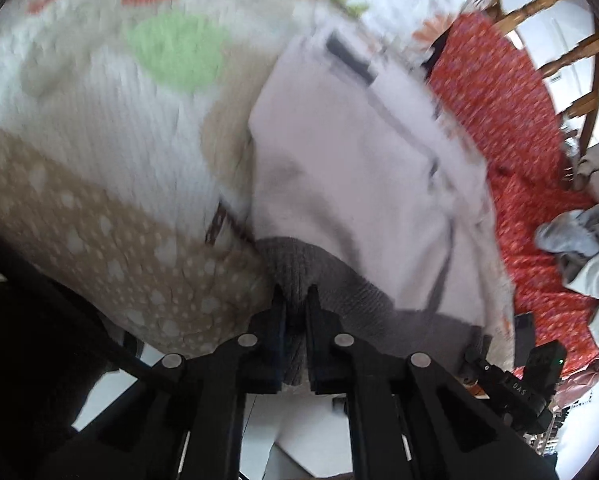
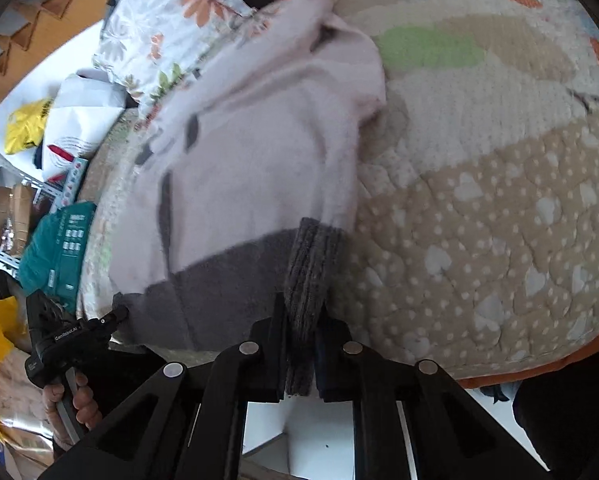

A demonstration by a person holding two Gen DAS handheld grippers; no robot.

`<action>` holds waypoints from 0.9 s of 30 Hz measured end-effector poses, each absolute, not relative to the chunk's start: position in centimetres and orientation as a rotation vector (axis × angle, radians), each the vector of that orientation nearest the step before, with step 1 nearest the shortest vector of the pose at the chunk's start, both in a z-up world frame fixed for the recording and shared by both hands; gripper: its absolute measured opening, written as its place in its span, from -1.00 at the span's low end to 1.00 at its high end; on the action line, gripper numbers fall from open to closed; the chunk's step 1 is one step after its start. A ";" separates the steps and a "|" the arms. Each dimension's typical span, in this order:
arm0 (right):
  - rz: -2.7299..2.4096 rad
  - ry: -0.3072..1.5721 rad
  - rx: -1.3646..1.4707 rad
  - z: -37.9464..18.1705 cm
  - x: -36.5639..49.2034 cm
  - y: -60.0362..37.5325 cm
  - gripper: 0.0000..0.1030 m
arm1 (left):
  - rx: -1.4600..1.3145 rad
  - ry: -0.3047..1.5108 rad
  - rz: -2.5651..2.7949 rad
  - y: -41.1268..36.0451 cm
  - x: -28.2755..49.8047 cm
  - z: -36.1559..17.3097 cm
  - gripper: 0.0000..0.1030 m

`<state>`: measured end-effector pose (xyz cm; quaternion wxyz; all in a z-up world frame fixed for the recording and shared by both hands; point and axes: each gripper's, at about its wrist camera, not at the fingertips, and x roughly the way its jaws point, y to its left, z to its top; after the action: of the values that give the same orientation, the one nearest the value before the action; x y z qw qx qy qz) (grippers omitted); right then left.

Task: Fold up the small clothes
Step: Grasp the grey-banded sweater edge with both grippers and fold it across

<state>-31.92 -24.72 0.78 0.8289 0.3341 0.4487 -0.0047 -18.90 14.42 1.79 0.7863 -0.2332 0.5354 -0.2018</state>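
Both sets of fingers pinch the grey hem (image 1: 299, 280) nearest them; the pink sweater (image 2: 259, 152) stretches away, straight ahead.

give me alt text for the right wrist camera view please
The right gripper, its fingers shut on the dark grey ribbed hem of a pale pink garment spread on a beige patterned quilt. At lower left, the left gripper reaches the same hem.

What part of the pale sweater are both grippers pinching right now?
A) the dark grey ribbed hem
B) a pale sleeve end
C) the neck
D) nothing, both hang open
A: the left gripper and right gripper are each closed on the sweater's grey ribbed hem.
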 end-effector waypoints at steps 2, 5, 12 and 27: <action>0.029 0.917 0.707 2.3 -32.0 -24.8 -0.78 | -0.525 1.108 -0.459 14.9 -18.9 3.7 -0.86; 0.078 0.865 0.682 5.8 -30.9 -24.8 -0.78 | -0.543 1.065 -0.495 14.8 -17.3 6.4 -0.86; 0.111 0.800 0.588 12.1 -24.1 -26.6 -0.78 | -0.515 0.996 -0.498 11.0 -7.0 10.8 -0.86; -0.063 0.902 0.727 6.0 -4.4 -36.5 -0.78 | -0.532 1.076 -0.400 5.8 12.0 5.7 -0.85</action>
<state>-4.36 -36.50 6.02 0.8363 0.3435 0.4263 -0.0297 12.04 5.77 5.74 0.8063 -0.2488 0.5030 -0.1869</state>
